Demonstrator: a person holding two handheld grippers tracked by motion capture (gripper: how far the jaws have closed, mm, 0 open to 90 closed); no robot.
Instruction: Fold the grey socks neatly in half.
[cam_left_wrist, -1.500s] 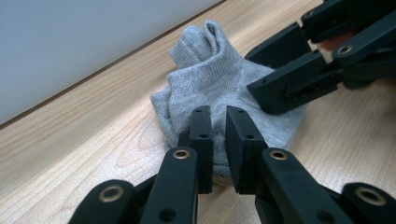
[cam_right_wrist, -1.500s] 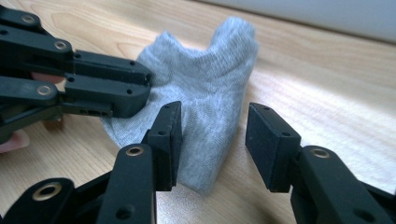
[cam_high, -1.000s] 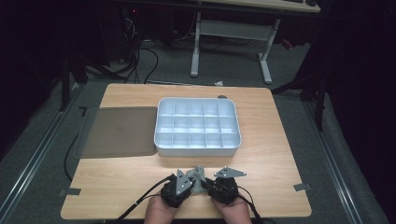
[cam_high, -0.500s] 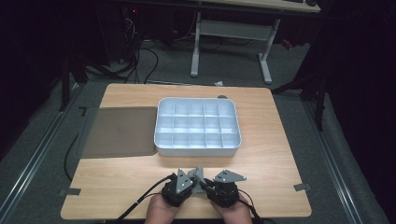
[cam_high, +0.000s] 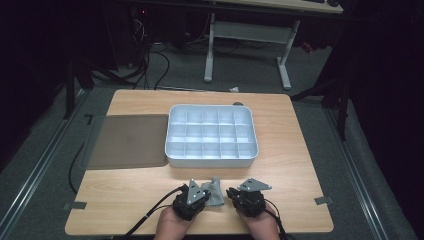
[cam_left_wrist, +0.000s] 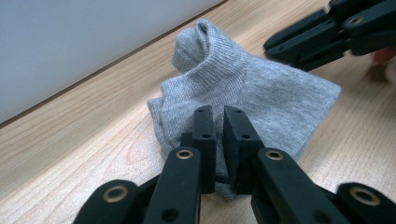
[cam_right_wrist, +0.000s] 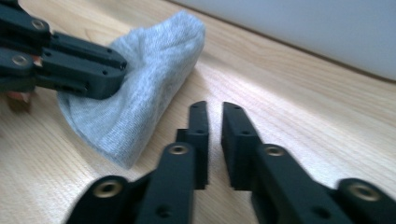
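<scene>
Two grippers work one grey sock (cam_left_wrist: 243, 93) lying on the table (cam_high: 300, 165) just in front of the compartment tray (cam_high: 212, 159). My left gripper (cam_left_wrist: 215, 112) pinches its near edge; my right gripper (cam_right_wrist: 214, 108), jaws just closing on nothing, sits beside it. I should keep the left pinch firm and bring the right onto the free edge before folding.

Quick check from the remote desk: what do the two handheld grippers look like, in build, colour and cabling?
Both the left gripper and the right gripper are matte black, with two flat jaws on linked arms joined by brass-coloured pivots. Each has a grey three-cornered plate on top and a trailing black cable. No sleeves show.
</scene>
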